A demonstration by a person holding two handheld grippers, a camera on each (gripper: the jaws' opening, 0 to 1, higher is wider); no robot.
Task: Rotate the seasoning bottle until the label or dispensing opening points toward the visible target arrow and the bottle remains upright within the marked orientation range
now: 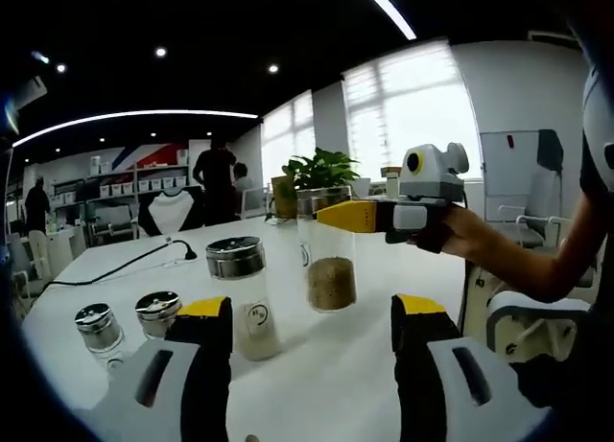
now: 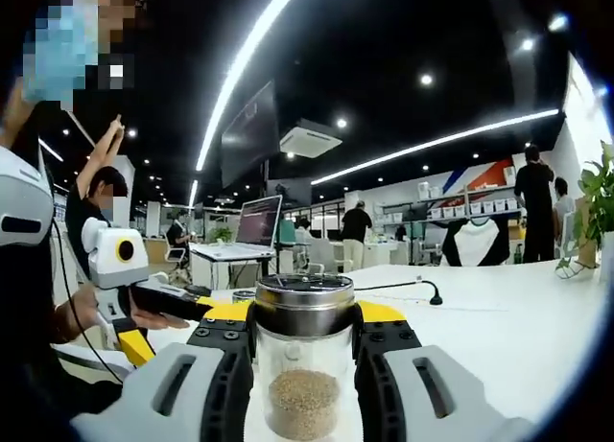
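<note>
— Fingers first: what have yours got?

— Right fingers (image 2: 305,341) are closed on the bottle (image 2: 303,360), one on each side of its glass just under the steel cap. It stands upright on the counter (image 2: 499,337), brown grains in its lower part. Left fingers (image 1: 312,317) are spread wide with nothing between them, held low over the counter.

— Where is the bottle from the left side?

— Ahead of my left fingers, mid-counter (image 1: 331,260), with my right gripper (image 1: 360,215) coming in from the right and pinching it near the top.

— What crowds it?

— A taller jar (image 1: 245,293) with pale contents stands just beside it on the left, close to my left finger. Two small shakers (image 1: 129,322) sit further left, near the counter's near edge. A black cable (image 1: 125,265) runs across the counter beyond them. A potted plant (image 1: 317,174) stands behind the bottle, well back. I cannot make out any arrow.

— Room to move?

— Counter to the right of the bottle and in front of it is bare white, up to the right edge where chairs (image 1: 518,308) stand. On the left the jar is the nearest thing in the way. In the right gripper view my left gripper (image 2: 120,279) hangs off to the left, apart from the bottle.
</note>
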